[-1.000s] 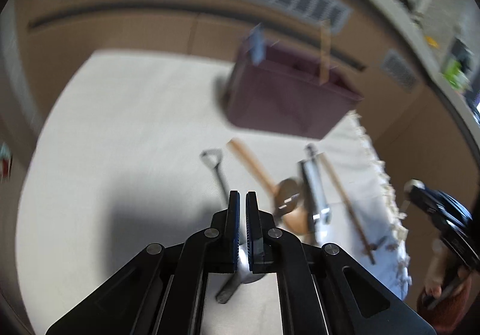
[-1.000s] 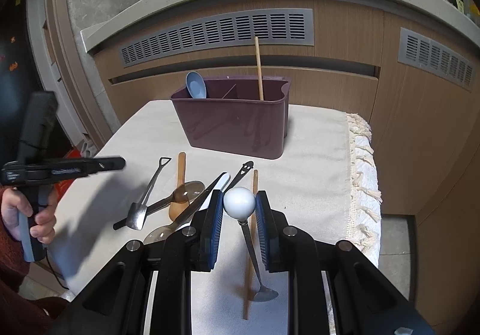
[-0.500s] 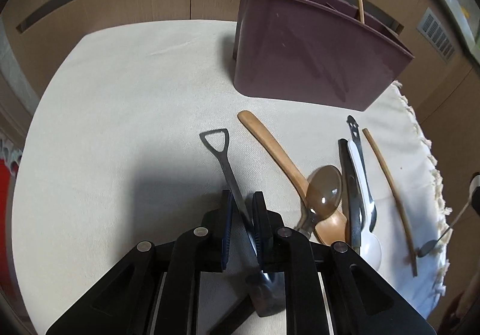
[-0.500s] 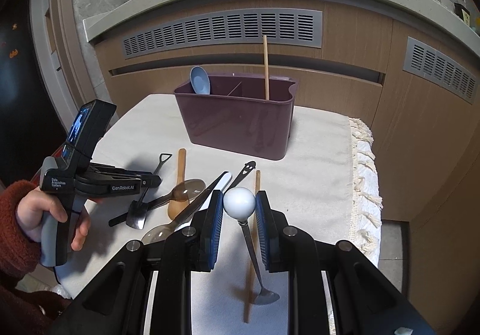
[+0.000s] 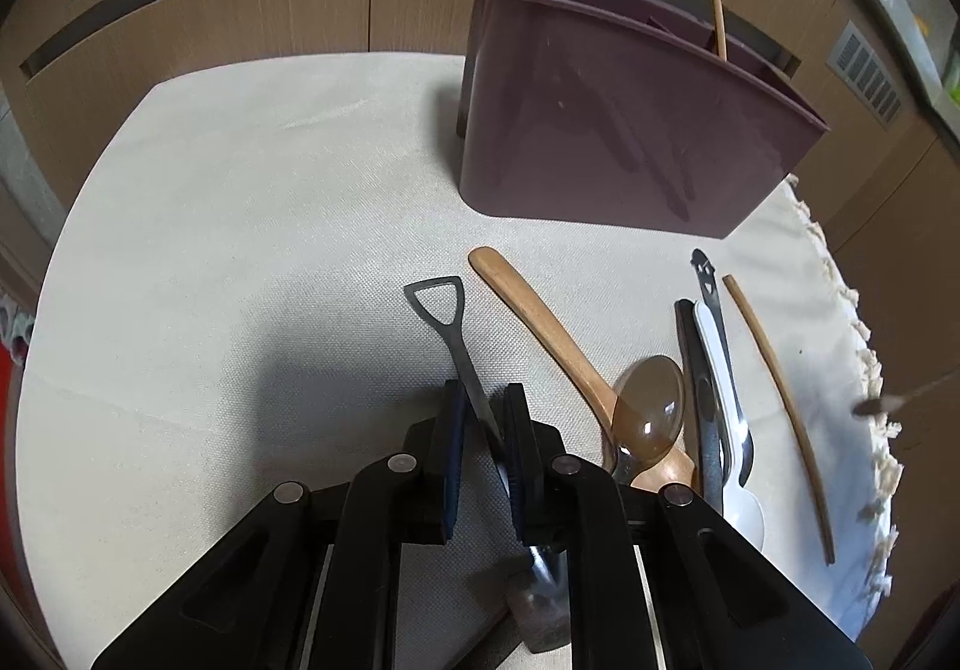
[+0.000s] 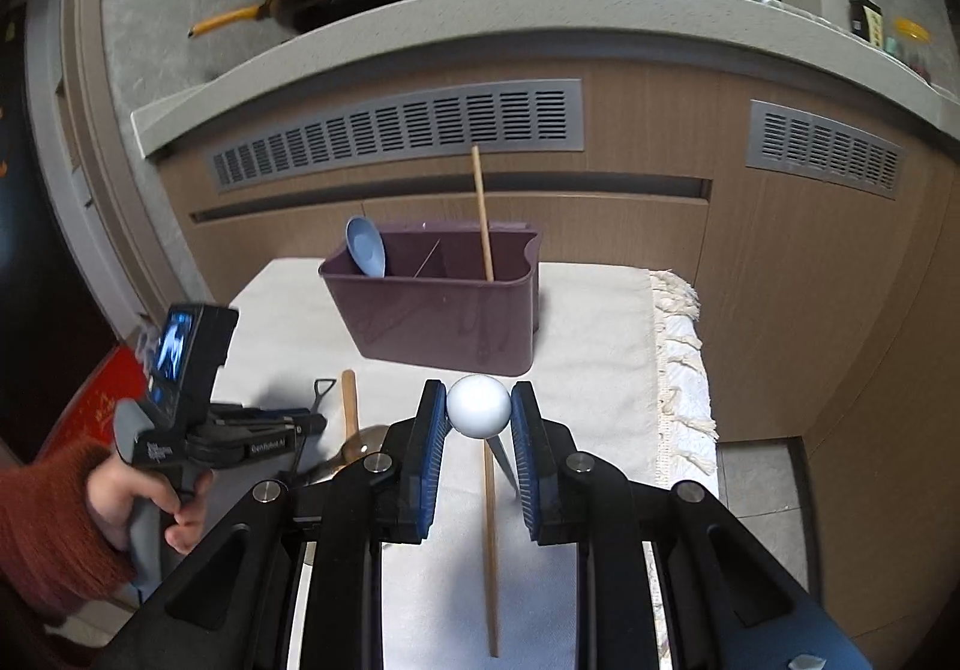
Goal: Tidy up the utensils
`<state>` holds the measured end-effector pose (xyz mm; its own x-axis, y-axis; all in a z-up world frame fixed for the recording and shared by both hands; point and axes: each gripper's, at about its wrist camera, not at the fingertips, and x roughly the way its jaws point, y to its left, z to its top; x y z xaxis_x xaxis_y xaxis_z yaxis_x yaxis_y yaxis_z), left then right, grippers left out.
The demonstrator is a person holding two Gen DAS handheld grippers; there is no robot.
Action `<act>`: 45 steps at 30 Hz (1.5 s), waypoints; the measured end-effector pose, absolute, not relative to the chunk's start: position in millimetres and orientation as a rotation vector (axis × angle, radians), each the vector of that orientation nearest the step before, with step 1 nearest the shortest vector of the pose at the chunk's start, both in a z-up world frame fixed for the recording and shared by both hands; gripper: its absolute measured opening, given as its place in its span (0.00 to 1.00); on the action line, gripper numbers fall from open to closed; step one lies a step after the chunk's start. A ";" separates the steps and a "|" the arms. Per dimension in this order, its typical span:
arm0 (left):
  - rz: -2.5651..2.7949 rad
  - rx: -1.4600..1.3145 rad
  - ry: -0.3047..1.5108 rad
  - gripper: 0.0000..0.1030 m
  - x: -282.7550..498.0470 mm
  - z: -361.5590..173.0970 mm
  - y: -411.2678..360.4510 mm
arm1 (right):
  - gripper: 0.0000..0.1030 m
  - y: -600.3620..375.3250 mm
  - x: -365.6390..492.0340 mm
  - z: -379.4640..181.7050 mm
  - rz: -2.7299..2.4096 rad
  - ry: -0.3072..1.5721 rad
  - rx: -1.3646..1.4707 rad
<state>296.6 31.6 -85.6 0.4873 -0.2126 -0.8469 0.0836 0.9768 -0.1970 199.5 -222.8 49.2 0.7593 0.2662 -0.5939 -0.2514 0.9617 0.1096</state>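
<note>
Your left claw [image 5: 483,418] has come down from above the table [image 5: 240,250] onto the shovel-shaped metal spoon [image 5: 447,322], and its jaws are closing w/ the thin handle between them, but the pads do not press it yet, so that spoon lies flat on the cloth. Your right claw [image 6: 478,418] has risen, pinching the white ball end [image 6: 478,407] of a small utensil, which now hangs clear of the table in front of the purple organizer [image 6: 438,310]. So one piece is ready for drop-in, imo, and the next pickup is just beginning.

A maroon caddy [image 6: 444,322] holds a pale-blue spoon [image 6: 365,245] on a cream cloth [image 5: 240,226].
</note>
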 end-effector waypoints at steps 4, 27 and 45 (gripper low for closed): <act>-0.276 -0.208 1.017 0.05 286.0 -80.7 34.7 | 0.19 -224.0 197.1 50.9 0.290 0.662 0.045; -0.474 -0.215 0.912 0.16 261.3 -46.1 34.2 | 0.19 -231.7 196.9 36.9 0.328 0.708 0.072; -0.502 -0.055 1.146 0.29 323.4 -79.5 -10.3 | 0.19 -222.5 213.2 24.4 0.337 0.724 0.017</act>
<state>323.4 -10.3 -79.5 0.3141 -0.4086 -0.8570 0.3529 0.8882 -0.2941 213.2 -222.5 24.4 0.6974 0.3083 -0.6470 -0.2964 0.9460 0.1312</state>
